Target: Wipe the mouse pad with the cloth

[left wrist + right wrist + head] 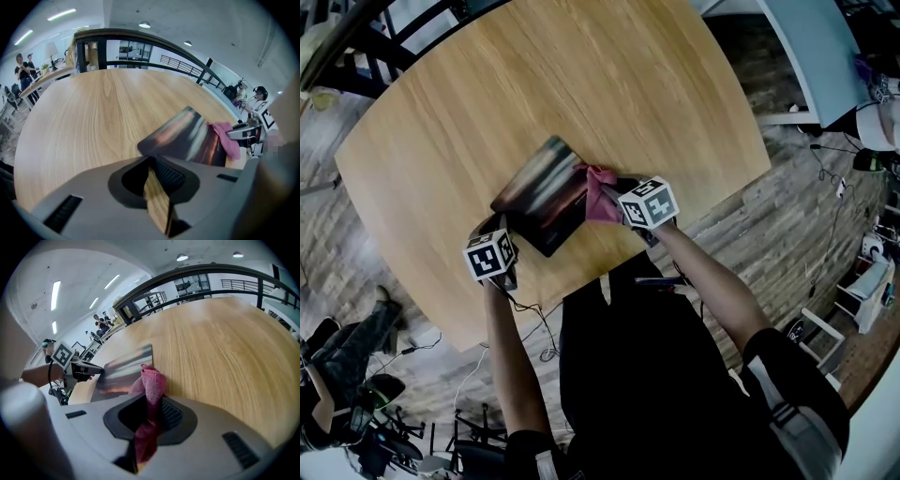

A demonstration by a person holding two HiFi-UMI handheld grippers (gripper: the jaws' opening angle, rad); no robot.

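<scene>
A dark mouse pad (542, 192) with light streaks lies on the round wooden table (487, 103), near its front edge. My right gripper (617, 199) is shut on a pink cloth (598, 190), which rests on the pad's right end. In the right gripper view the cloth (151, 390) runs up between the jaws, in front of the pad (124, 371). My left gripper (502, 228) stands at the pad's near-left edge, shut with nothing visible between the jaws; only wood shows in the thin slit. From the left gripper view the pad (185, 138) and cloth (226, 138) lie just ahead.
The table's front edge (581, 286) is close behind both grippers. A black railing (140, 40) curves past the far side. People (24, 70) stand at desks in the distance. Cables and gear (384, 412) lie on the floor at lower left.
</scene>
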